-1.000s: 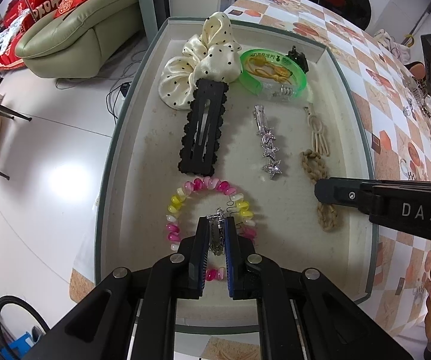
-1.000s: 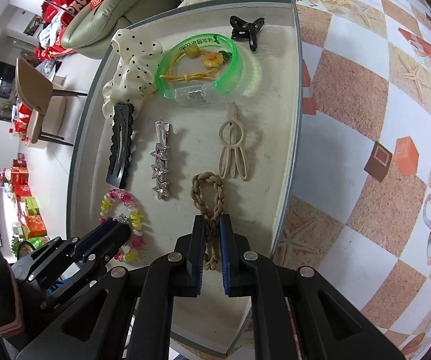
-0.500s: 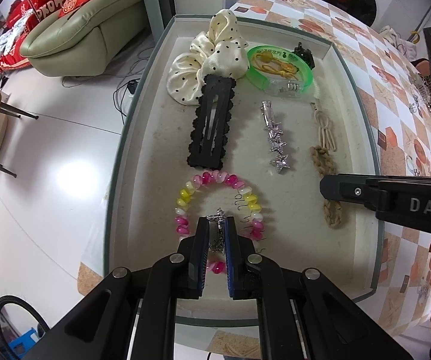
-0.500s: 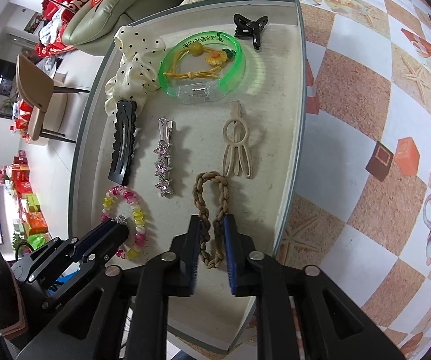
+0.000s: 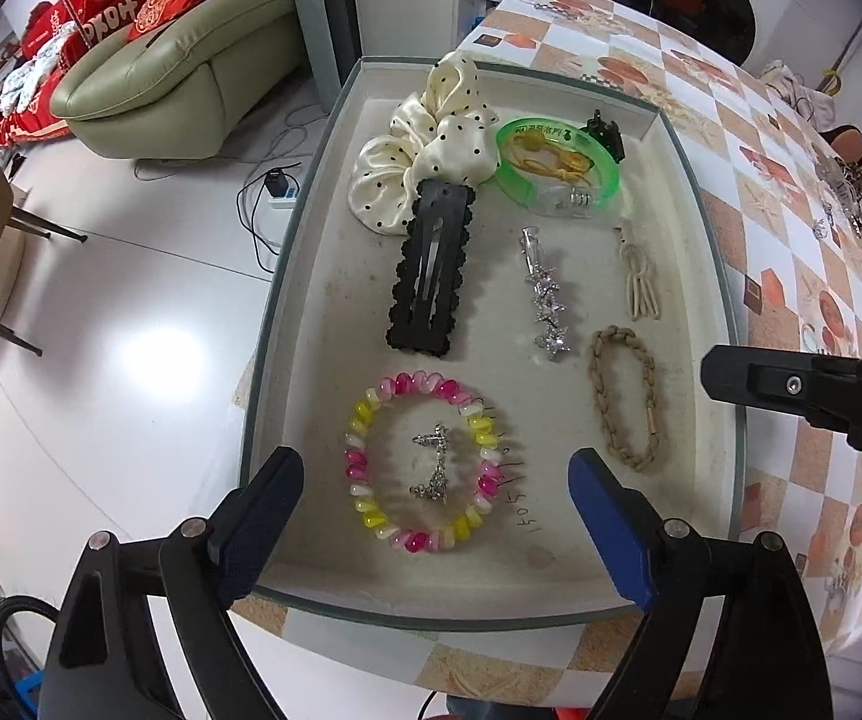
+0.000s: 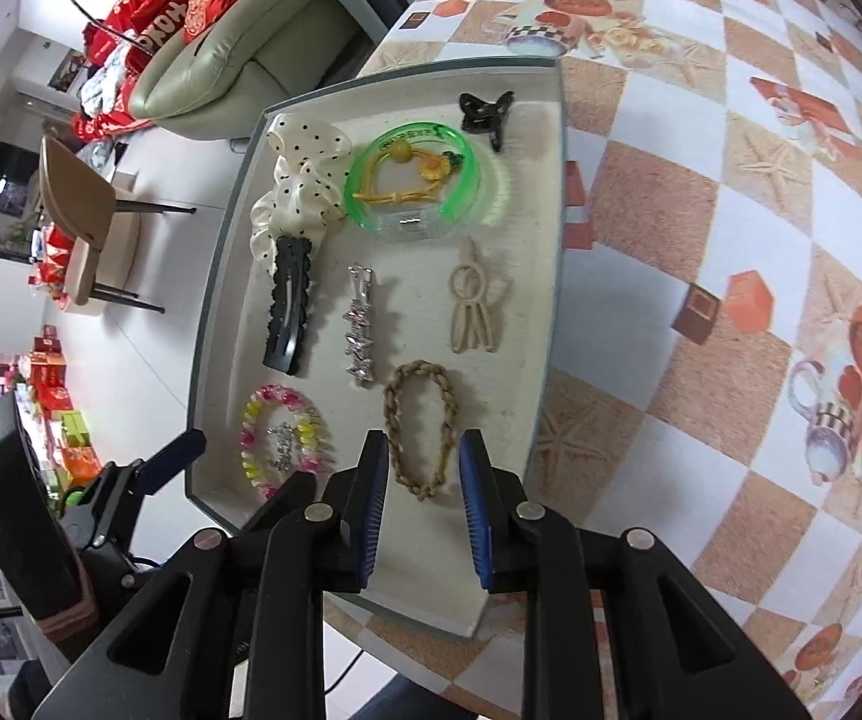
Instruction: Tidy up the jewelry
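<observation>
Our left gripper [image 5: 436, 489] gapes over the beaded bracelet [image 5: 422, 459]; our right gripper [image 6: 422, 501] stands parted around the braided band [image 6: 421, 429], at the tray's [image 6: 530, 396] near edge.

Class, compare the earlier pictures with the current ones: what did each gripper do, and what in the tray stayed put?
The left gripper opened wide and let go of the silver charm, which now lies inside the beaded bracelet. The right gripper opened too, releasing the braided hair tie, and both drew back. The black clip, star clip, scrunchie and green bangle stayed put.
</observation>
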Motion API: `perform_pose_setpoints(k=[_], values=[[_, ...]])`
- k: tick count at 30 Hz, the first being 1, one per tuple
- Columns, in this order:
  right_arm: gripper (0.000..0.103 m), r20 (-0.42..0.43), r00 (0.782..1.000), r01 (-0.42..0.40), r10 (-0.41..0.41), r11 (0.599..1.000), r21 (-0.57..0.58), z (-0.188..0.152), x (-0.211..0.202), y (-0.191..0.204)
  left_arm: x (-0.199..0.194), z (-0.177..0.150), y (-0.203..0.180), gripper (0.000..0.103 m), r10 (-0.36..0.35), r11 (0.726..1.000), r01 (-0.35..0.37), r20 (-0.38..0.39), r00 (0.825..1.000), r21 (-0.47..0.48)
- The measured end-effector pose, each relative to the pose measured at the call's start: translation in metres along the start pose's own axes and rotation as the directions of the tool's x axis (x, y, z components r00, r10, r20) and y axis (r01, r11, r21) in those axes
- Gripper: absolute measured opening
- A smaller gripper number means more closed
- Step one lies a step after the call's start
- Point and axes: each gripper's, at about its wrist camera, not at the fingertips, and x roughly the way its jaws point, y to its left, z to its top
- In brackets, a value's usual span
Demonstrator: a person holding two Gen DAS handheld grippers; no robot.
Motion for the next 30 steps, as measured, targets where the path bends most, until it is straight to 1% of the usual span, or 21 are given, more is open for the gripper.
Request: perform_pose_setpoints(k=[7, 12, 15, 19, 24, 26, 28, 29, 30], values=[[0.030, -0.024, 0.999, 0.047, -0.046, 0.999, 0.019, -0.009, -0.005, -0.006, -0.006, -0.004, -0.002, 0.093, 0.030, 1.000, -0.030, -0.028, 0.999, 0.003], [0.031, -0.037, 0.997, 0.066, -0.065, 0.998, 0.013, -0.011, -0.006, -0.003, -0.012, -0.008, 0.001, 0.093, 0.044, 0.999, -0.044, -0.040, 0.998, -0.005], [0.033, -0.044, 0.996, 0.078, -0.078, 0.997, 0.007, -0.012, -0.009, 0.001, -0.018, -0.009, -0.002, 0.093, 0.106, 0.994, -0.105, -0.030, 0.994, 0.018], [0.036, -0.059, 0.993, 0.098, -0.099, 0.995, -0.016, -0.016, -0.012, 0.009, -0.024, -0.009, -0.001, 0.093, 0.121, 0.992, -0.120, -0.035, 0.992, 0.025], [0.047, -0.073, 0.990, 0.122, -0.124, 0.992, -0.033, -0.021, -0.016, 0.012, -0.029, -0.012, 0.002, 0.093, 0.111, 0.994, -0.111, -0.061, 0.992, 0.015], [0.049, -0.084, 0.986, 0.139, -0.143, 0.989, -0.049, -0.023, -0.019, 0.013, -0.033, -0.013, -0.001, 0.093, 0.114, 0.993, -0.113, -0.064, 0.991, 0.027], [0.054, -0.088, 0.986, 0.138, -0.143, 0.989, -0.059, -0.026, -0.022, 0.015, -0.040, -0.015, -0.004, 0.093, 0.107, 0.994, -0.105, -0.061, 0.992, 0.039], [0.061, -0.086, 0.986, 0.136, -0.141, 0.989, -0.064, -0.027, -0.026, 0.017, -0.043, -0.016, -0.004, 0.093, 0.103, 0.994, -0.101, -0.057, 0.993, 0.040], [0.065, -0.084, 0.987, 0.135, -0.140, 0.989, -0.065, -0.028, -0.028, 0.018, -0.047, -0.016, -0.004, 0.093, 0.098, 0.995, -0.096, -0.055, 0.994, 0.040]])
